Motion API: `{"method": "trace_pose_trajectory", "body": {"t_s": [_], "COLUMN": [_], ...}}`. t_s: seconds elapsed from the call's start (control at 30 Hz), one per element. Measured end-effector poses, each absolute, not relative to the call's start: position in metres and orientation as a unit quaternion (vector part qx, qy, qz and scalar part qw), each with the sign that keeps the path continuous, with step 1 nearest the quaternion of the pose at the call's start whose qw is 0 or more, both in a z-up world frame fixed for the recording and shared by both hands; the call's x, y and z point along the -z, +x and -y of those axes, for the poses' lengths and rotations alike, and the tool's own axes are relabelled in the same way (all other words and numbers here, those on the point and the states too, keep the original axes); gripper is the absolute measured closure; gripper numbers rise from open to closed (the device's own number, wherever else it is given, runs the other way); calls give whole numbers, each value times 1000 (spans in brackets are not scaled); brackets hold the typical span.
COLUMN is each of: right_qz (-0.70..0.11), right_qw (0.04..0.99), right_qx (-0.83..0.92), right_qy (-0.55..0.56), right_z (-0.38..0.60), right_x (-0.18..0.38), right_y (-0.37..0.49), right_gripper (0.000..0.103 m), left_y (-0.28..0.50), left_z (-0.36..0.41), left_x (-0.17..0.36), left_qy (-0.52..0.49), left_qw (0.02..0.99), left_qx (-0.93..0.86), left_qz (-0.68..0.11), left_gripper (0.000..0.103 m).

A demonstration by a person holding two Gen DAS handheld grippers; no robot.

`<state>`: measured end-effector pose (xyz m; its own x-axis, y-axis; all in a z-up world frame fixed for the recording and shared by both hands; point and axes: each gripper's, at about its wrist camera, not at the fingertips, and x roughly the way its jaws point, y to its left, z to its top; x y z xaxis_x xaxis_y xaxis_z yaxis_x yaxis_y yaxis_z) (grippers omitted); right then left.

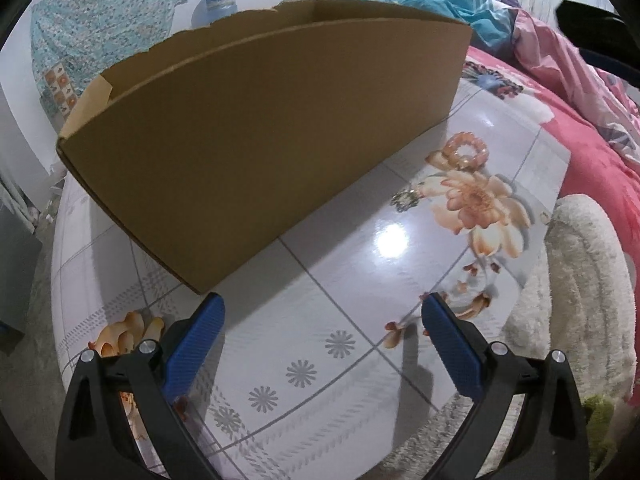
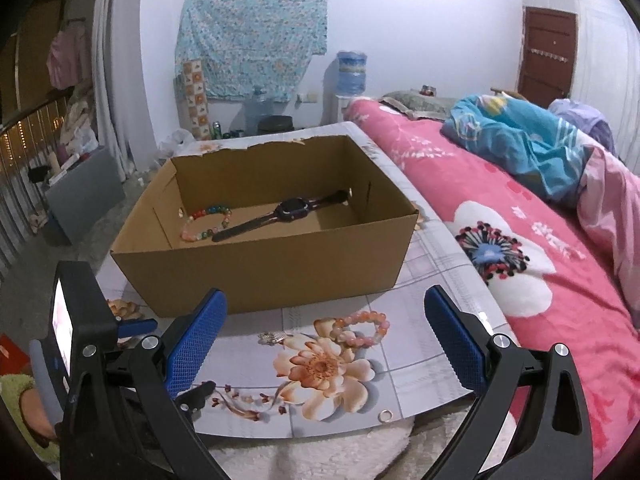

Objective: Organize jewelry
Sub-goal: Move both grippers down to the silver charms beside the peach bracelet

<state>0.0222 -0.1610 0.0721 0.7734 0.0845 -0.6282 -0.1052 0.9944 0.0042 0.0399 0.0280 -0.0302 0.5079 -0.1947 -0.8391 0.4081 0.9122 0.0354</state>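
cardboard box [image 2: 264, 264], open top, ragged far rim; from the left wrist view its near wall hides the contents. inside: multicoloured bead bracelet [image 2: 208, 222], black strap watch [image 2: 290, 209]. outside, on glossy floral mat [image 2: 420, 344]: pink bead bracelet [image 2: 366, 328], and beside it a small silver piece [image 2: 274, 337], too small to identify. left gripper [image 1: 322, 312] and right gripper [image 2: 326, 308]: blue textured pads apart, empty.

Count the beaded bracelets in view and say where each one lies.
2. A multicoloured bracelet lies inside the cardboard box, beside the watch. A pink bracelet lies on the mat in front of the box. The box's near wall may hide more.
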Motion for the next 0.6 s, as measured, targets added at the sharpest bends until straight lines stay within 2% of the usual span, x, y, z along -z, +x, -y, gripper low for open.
{"method": "trace_pose_trajectory", "body": {"t_s": [0.6], "right_qz": [-340], "right_qw": [938], "right_qx": [-61], "right_qy": [19], "right_z": [179], "right_x": [-50], "right_y": [23], "right_gripper": [8], "left_y": [46], "left_z": [-29], "left_x": [41], "left_qy": [101], "left_qw": [860], "left_qx": [168], "left_qz": [-471], "left_gripper": [5]}}
